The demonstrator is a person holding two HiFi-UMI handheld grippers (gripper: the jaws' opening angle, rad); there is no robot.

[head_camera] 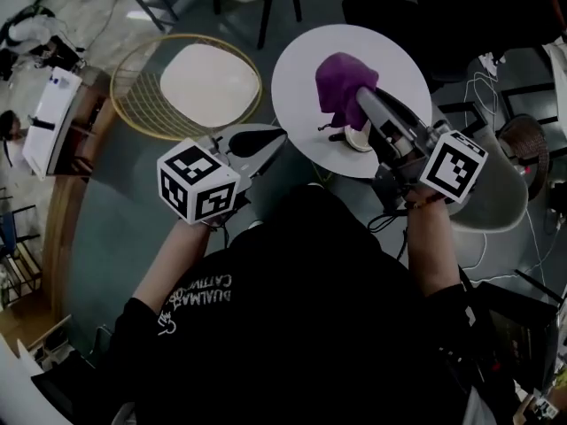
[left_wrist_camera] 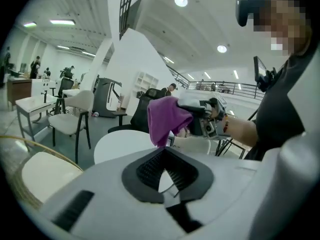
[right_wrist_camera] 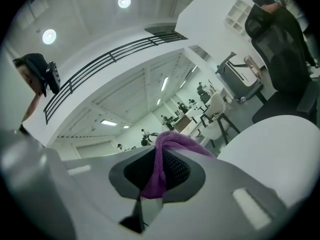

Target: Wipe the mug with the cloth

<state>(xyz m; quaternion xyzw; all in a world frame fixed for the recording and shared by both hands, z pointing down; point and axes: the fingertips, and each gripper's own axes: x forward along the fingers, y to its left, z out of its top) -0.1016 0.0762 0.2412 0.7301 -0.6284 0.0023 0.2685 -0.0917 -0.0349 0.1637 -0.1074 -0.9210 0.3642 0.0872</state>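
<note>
A purple cloth (head_camera: 339,85) hangs over the round white table (head_camera: 301,69), and my right gripper (head_camera: 361,96) is shut on it. The right gripper view shows a fold of the cloth (right_wrist_camera: 159,170) pinched between the pads. A white mug (head_camera: 359,138) with a dark handle shows just below the cloth, beside the right gripper; I cannot tell whether it rests on the table. In the left gripper view the mug (left_wrist_camera: 194,145) lies under the hanging cloth (left_wrist_camera: 167,118). My left gripper (head_camera: 279,137) is shut, holds nothing, and sits off the table's left edge.
A round chair with a cream seat (head_camera: 208,82) and a wire rim (head_camera: 133,96) stands left of the table. A pale chair (head_camera: 496,197) is at the right, behind my right hand. More white chairs (left_wrist_camera: 70,115) and desks fill the room beyond.
</note>
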